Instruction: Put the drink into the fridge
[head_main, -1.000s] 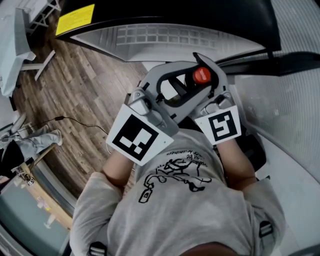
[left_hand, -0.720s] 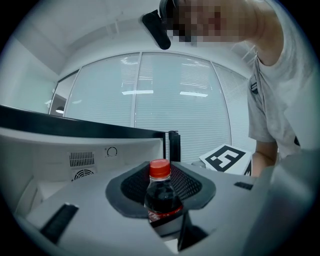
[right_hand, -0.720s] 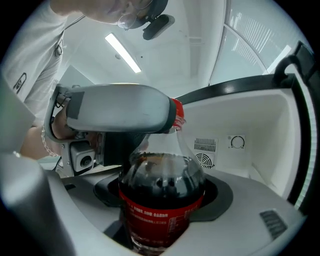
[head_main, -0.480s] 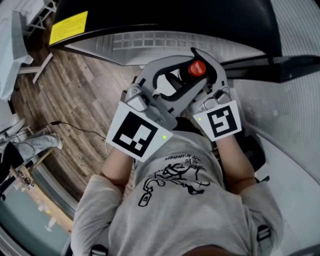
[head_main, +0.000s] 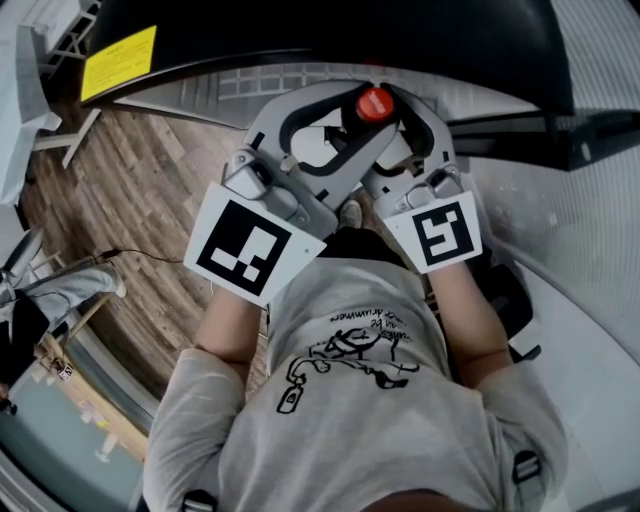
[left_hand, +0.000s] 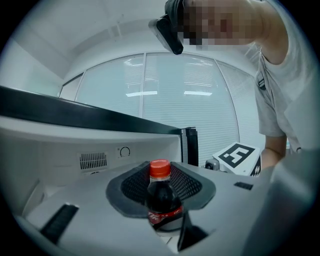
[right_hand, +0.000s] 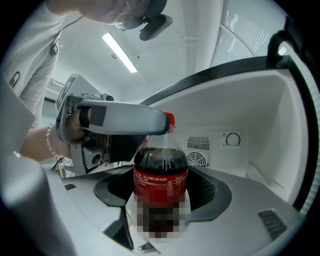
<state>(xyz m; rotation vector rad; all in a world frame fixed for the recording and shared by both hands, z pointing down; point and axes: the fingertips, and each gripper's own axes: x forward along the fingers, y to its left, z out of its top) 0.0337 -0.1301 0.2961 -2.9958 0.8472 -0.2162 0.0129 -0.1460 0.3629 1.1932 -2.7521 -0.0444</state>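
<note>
The drink is a dark cola bottle (right_hand: 160, 172) with a red cap (head_main: 375, 103) and a red label. It stands upright at the mouth of the open fridge (head_main: 300, 80), whose white inside shows a vent and a dial (right_hand: 232, 139). My right gripper (right_hand: 162, 200) is shut on the bottle's body. My left gripper (left_hand: 161, 195) comes from the left and is shut on it higher up; one left jaw lies across the neck just under the cap. In the head view the left gripper (head_main: 350, 120) and the right gripper (head_main: 405, 130) meet at the cap.
The fridge's black top (head_main: 400, 30) curves over the opening. A wooden floor (head_main: 130, 200) with a thin cable (head_main: 150, 255) lies to the left, and a yellow label (head_main: 118, 62) sits on the black surface. A pale ribbed panel (head_main: 570, 230) stands to the right.
Both grippers and the bottle have moved up the head view, closer into the fridge's opening. The grip on the bottle looks the same.
</note>
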